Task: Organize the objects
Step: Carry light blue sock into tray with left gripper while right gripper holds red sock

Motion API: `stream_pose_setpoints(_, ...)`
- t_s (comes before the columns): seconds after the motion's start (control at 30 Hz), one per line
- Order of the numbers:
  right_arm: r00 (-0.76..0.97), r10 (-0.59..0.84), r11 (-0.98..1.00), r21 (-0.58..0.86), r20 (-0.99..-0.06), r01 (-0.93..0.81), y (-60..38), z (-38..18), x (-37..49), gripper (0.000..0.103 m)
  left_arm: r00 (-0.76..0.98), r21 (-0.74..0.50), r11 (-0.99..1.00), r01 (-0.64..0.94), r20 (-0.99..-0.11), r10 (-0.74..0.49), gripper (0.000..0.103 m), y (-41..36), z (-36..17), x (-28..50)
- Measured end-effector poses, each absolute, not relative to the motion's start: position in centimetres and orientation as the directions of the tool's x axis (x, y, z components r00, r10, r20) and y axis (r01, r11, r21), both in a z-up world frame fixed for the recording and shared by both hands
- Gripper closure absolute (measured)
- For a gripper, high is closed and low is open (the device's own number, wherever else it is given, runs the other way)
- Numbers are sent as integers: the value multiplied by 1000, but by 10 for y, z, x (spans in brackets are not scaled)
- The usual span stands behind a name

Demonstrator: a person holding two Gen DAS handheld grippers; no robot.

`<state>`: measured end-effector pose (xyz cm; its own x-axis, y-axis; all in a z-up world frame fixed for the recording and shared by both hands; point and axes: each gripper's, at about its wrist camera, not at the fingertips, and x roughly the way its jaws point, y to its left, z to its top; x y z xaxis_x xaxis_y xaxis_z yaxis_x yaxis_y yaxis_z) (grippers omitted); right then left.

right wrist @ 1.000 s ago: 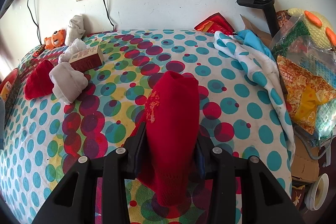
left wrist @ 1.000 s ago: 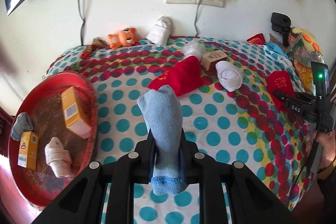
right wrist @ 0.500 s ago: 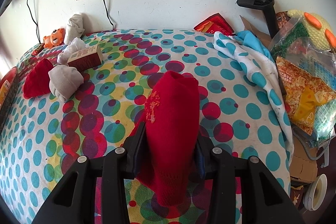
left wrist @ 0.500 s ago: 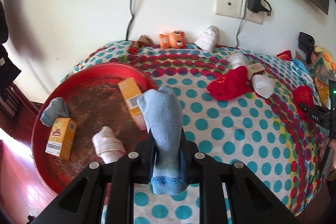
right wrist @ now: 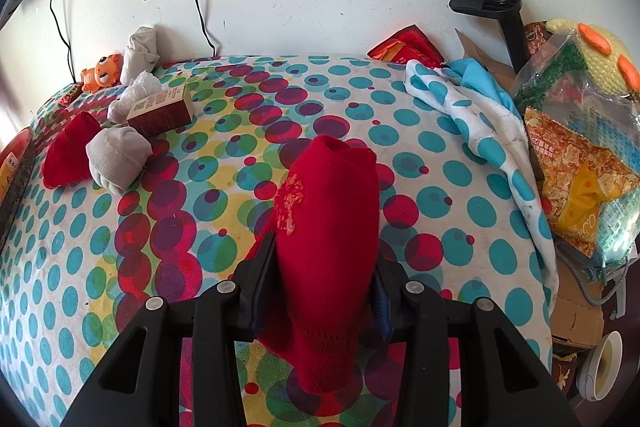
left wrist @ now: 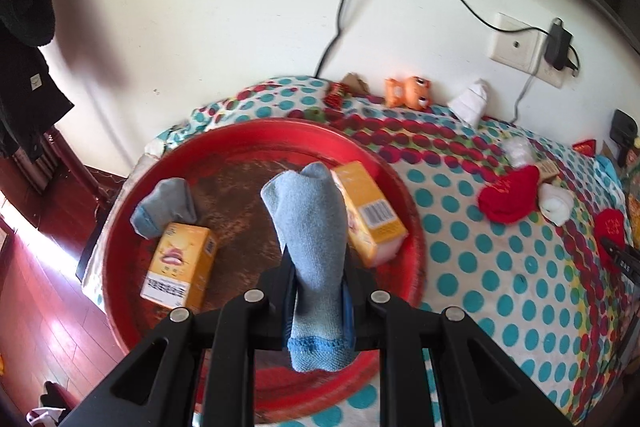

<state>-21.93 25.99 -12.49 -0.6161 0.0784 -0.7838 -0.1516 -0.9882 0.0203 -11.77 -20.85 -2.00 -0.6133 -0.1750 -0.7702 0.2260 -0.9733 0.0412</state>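
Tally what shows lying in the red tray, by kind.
Yellow boxes: 2
Grey sock: 1
Total: 3 in the red tray. The left gripper, shut on the blue sock, hides part of the tray.

left gripper (left wrist: 316,283): matte black plastic, silver round screws, blue pad edge | right gripper (right wrist: 324,283): same black frame, silver screws

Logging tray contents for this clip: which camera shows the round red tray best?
The left wrist view: the round red tray fills its centre, contents visible. The right wrist view shows only a red sliver at its left edge.
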Motion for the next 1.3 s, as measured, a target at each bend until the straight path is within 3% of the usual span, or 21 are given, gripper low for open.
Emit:
stream_pose_setpoints(0.5,-615,85,-987,19,-784,-162,258,-126,-220,64,-527,65,-942,329,-815,-240,84,-303,-37,-181)
stream_pose_setpoints(1.1,-612,96,-984,17,-785,-175,259,-127,-221,62,-460,110,-931,348,-845,-272,81,-338,-77,-230)
stream_pose_setpoints(1.2,-612,97,-984,15,-785,-175,257,-127,-221,61,-458,115,-930,348,-845,-276,76,-340,-82,-227)
stream_pose_setpoints(1.27,-612,99,-984,15,-784,-178,257,-128,-221,61,-461,111,-930,351,-844,-275,61,-341,-83,-223)
stream_pose_setpoints(1.3,-612,99,-984,15,-785,-178,258,-128,-221,61,-468,103,-931,349,-842,-268,60,-341,-82,-221)
